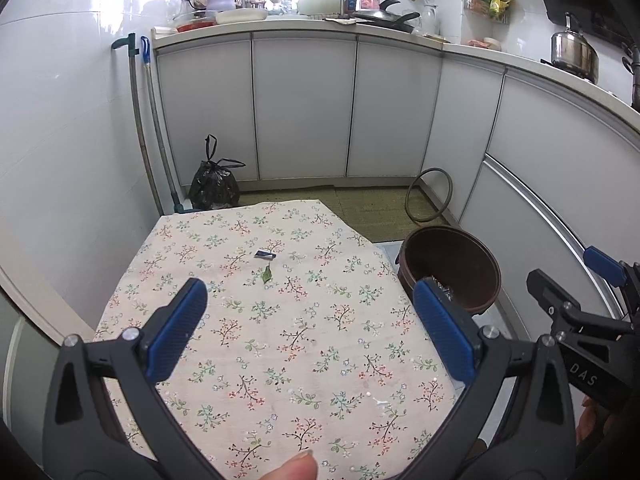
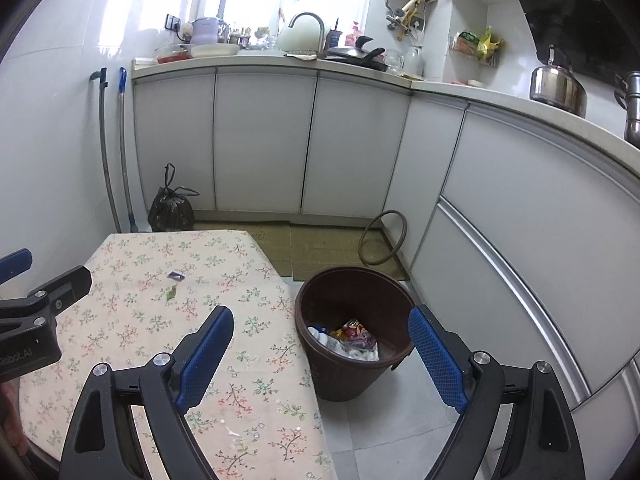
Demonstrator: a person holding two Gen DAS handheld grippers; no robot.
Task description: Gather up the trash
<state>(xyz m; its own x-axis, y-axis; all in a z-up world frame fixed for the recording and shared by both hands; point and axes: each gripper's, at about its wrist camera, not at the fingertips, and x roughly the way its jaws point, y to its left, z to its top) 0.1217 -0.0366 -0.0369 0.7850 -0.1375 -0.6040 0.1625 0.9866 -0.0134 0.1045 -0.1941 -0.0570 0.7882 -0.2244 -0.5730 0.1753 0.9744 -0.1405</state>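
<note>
A small dark wrapper scrap and a green leaf lie near the middle of the floral tablecloth. My left gripper hovers over the cloth's near half, open and empty, well short of both bits. In the right wrist view the scrap and leaf sit far to the left. My right gripper is open with nothing in it, above the brown bin beside the table. Colourful wrappers and white trash lie in the bin's bottom.
White crumbs dot the cloth's near right corner. A tied black rubbish bag and two mop handles stand beyond the table by the wall. A dark ring leans on the grey cabinets. A thumb shows at the bottom edge.
</note>
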